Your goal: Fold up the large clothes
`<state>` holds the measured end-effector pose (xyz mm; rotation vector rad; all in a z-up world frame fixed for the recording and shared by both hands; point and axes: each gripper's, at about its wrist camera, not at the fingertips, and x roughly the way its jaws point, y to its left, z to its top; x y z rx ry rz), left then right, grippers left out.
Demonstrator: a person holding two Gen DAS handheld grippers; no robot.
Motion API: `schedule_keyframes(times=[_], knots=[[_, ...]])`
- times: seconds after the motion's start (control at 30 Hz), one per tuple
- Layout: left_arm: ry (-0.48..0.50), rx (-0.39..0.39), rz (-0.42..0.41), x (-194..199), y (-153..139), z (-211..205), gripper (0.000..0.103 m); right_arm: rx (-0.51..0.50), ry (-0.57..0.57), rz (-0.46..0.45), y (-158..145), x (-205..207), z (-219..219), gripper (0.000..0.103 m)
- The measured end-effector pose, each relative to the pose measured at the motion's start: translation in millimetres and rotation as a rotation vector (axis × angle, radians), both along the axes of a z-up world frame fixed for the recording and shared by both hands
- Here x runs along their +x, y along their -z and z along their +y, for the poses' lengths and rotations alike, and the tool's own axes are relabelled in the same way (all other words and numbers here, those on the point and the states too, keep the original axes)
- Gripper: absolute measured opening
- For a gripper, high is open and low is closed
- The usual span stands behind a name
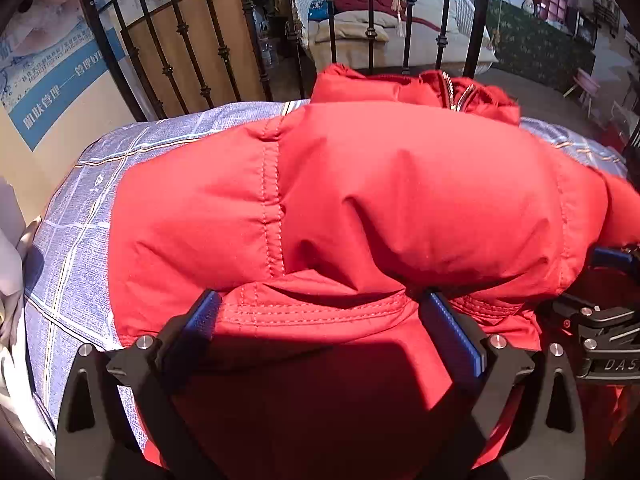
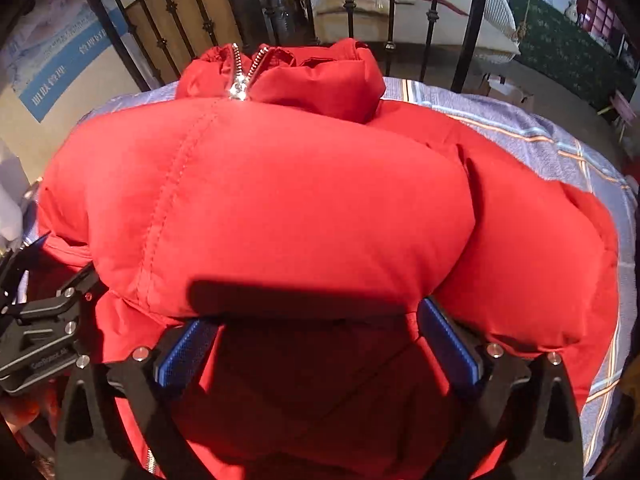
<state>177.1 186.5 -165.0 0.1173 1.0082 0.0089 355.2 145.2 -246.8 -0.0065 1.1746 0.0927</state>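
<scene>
A puffy red jacket (image 1: 380,200) lies on a blue plaid bedsheet (image 1: 76,248), collar and silver zipper (image 1: 452,94) at the far side. It also fills the right wrist view (image 2: 280,200), zipper (image 2: 240,84) at the top. My left gripper (image 1: 320,308) is open, its blue-padded fingers (image 1: 204,320) spread on either side of the jacket's near hem fold. My right gripper (image 2: 316,320) is open too, its fingers (image 2: 448,340) spread under the folded-over edge. Each gripper's body shows at the other view's edge.
A black iron bed rail (image 1: 224,56) stands just beyond the jacket. A blue and white poster (image 1: 52,80) hangs at the left. White cloth (image 1: 12,256) lies at the bed's left edge. The plaid sheet (image 2: 560,148) extends to the right.
</scene>
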Motion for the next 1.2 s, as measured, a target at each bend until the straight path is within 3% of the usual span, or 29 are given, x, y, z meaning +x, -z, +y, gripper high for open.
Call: schedule_keyframes(times=[0.4,0.67,0.77,0.83,0.9,1.07,1.2], knots=[[-0.006,0.030,-0.002,14.7,23.3,-3.0,0.099,-0.040,0.021,0.086,32.5,33.8,10.6,0.099],[0.004,0.018,0.011,14.1,21.1,-1.7,0.099,-0.043,0.011,0.073,21.8,27.0,12.1,0.098],[0.009,-0.055,0.031,0.6,0.6,7.7,0.098,0.053,0.022,-0.038,-13.2,-4.8,-1.7,0.095],[0.031,-0.166,-0.018,-22.5,-28.3,19.4,0.098,0.096,0.018,-0.122,-40.1,-33.8,-14.6,0.096],[0.068,-0.224,-0.072,-47.4,-55.1,29.5,0.098,0.125,0.024,-0.154,-61.2,-64.7,-35.9,0.097],[0.117,-0.197,-0.130,-105.7,-86.8,66.0,0.098,0.179,0.100,-0.142,-70.6,-136.3,-111.2,0.097],[0.042,-0.198,-0.099,-144.2,-73.6,114.9,0.098,0.215,0.219,-0.073,-55.1,-189.2,-165.9,0.098]])
